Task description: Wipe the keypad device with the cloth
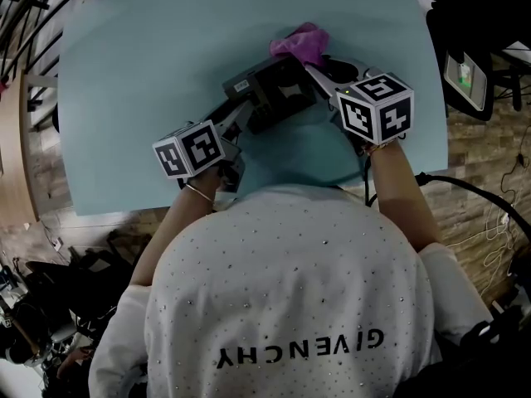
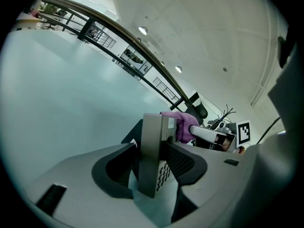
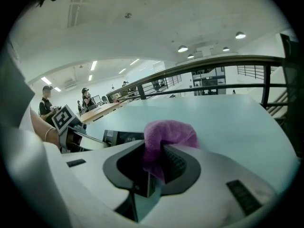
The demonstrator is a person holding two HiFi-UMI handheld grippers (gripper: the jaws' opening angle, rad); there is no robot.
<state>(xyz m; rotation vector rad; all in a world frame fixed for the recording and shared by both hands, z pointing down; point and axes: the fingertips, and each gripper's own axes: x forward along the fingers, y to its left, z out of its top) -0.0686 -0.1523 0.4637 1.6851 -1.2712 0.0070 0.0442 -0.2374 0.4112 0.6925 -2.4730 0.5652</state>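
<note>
**Keypad device held on edge, cloth applied at its far end**

The keypad device (image 1: 270, 94) is a flat, dark-bodied unit with a grey casing edge. A grid of small dark keys is showing on one face, and a pale label is showing near its top. It is sitting near the middle of the desk (image 1: 124, 98), just ahead of the person (image 1: 290, 305) standing at the near edge.

The left gripper (image 1: 243, 109) is gripping the device. In the left gripper view the device (image 2: 153, 160) is standing on edge between the jaws, which are spread wide and closing on its two broad faces, the keyed face lying against the right-hand pad.

The right gripper (image 1: 314, 63) is pinching the cloth (image 1: 300, 41), a purple, fuzzy fabric. In the right gripper view the cloth (image 3: 168, 137) is bunching up above the narrowly set jaws and hanging down between them. The left gripper view is showing the cloth (image 2: 183, 125) lying against the far top end of the device.

The desk is presenting a plain, pale blue-green surface with a curved near edge. A dark railing (image 3: 223, 63) is running beyond it, round ceiling lights (image 3: 183, 48) are glowing overhead, and people (image 3: 46, 103) are sitting at a distant wooden table.
</note>
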